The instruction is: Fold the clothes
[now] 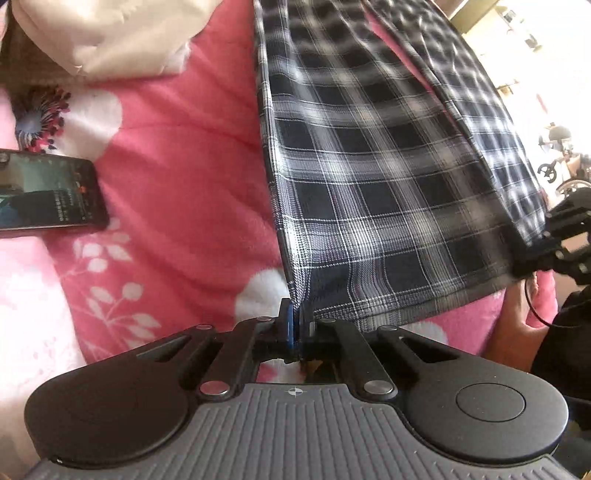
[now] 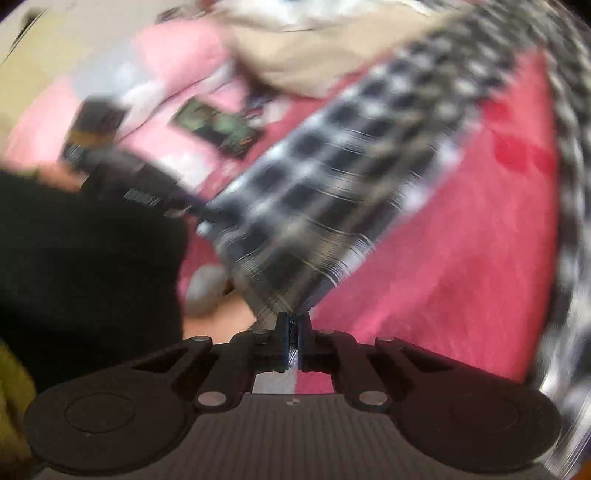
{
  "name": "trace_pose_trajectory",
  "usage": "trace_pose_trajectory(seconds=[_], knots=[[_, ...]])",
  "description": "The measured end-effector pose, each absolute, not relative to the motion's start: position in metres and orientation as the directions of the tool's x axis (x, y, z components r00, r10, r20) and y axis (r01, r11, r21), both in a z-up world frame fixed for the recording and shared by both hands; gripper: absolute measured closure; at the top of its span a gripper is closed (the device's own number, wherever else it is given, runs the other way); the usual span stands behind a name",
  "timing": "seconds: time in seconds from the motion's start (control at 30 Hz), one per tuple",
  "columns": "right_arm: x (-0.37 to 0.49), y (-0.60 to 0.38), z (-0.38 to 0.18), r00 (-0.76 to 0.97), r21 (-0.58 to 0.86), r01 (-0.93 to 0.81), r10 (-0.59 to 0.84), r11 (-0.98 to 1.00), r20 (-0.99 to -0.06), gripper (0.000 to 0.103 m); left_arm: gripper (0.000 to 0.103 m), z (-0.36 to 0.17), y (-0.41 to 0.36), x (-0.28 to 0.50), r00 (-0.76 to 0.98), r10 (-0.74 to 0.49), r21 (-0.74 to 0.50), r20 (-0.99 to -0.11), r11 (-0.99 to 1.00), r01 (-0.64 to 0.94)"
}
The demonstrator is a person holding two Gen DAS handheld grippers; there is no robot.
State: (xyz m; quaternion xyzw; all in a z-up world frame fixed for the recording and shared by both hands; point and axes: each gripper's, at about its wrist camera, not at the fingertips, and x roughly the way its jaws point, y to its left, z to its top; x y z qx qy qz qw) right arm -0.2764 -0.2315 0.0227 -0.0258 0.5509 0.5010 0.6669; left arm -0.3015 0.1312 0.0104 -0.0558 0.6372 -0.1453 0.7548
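Observation:
A navy and white plaid garment (image 1: 373,177) stretches over the pink floral blanket (image 1: 177,177). My left gripper (image 1: 295,325) is shut on its near left corner, and the cloth rises from the pinch. My right gripper (image 1: 532,254) shows at the right edge of the left wrist view, clamped on the garment's other near corner. In the blurred right wrist view the plaid garment (image 2: 332,184) runs up from my right gripper (image 2: 293,328), whose jaws are shut on the cloth's edge. The left gripper (image 2: 192,210) appears there as a dark blur holding the far corner.
A black phone (image 1: 48,192) lies on the blanket at the left. A cream cloth (image 1: 110,33) is bunched at the top left. A person's dark sleeve (image 2: 81,266) fills the left of the right wrist view. Room furniture (image 1: 557,147) shows beyond the bed's right edge.

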Motion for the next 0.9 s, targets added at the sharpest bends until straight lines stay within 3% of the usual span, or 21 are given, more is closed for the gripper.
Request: trace_pose_trajectory(seconds=[0.4, 0.77, 0.87, 0.9], knots=[[-0.291, -0.22, 0.028, -0.172, 0.471, -0.78, 0.582, 0.412, -0.795, 0.099, 0.103, 0.0, 0.129, -0.305, 0.117, -0.232, -0.208, -0.966, 0.96, 0.185], [-0.285, -0.192, -0.045, -0.253, 0.454, -0.697, 0.402, 0.555, -0.88, 0.098, 0.102, -0.049, 0.102, -0.304, 0.046, -0.097, -0.079, -0.994, 0.951, 0.299], [-0.283, -0.191, -0.056, -0.288, 0.459, -0.672, 0.366, 0.581, -0.885, 0.089, 0.095, -0.049, 0.102, -0.3, 0.012, -0.091, -0.083, -0.996, 0.946, 0.314], [-0.283, -0.193, -0.056, -0.285, 0.444, -0.677, 0.347, 0.586, -0.893, 0.083, 0.084, -0.045, 0.103, -0.299, -0.001, -0.086, -0.082, -0.996, 0.943, 0.323]])
